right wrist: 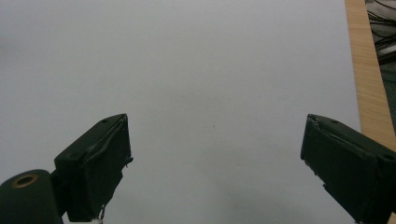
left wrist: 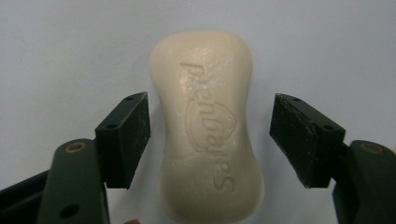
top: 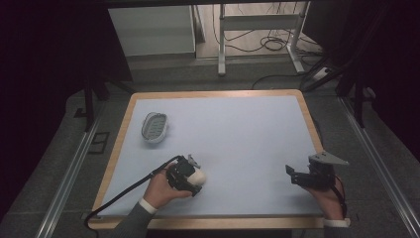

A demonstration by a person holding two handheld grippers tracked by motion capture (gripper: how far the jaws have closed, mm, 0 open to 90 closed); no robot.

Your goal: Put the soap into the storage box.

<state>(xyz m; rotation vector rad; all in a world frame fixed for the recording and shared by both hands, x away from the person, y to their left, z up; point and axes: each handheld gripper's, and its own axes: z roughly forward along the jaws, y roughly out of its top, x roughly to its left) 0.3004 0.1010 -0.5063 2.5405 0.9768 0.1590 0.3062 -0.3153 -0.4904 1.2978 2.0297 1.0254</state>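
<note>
In the lower middle of the high view, the left gripper (top: 190, 177) is reaching over a bar of soap (top: 199, 175) lying flat on the pale blue table (top: 247, 134). In the left gripper view, the jaws are standing on either side of the soap's narrowed waist, each with a sliver of table still showing between pad and bar, so nothing is being pinched yet. Straddling the waist looks deliberate: the pinched-in middle probably gives the pads the shortest span and keeps the rounded ends from sliding out.

The soap (left wrist: 208, 126) is filling the centre of that view: cream-white, glossy, a slightly pitted surface, with a raised brand word and a shield outline reading upside down.

At the lower right of the high view, the right gripper (top: 293, 174) is hovering over bare table, jaws spread wide with nothing between them, seemingly waiting clear of the work.

Farther off, in the upper left of the tabletop, a soap dish (top: 154, 127) with a ribbed insert is sitting well apart from the bar, probably its destination.
</note>
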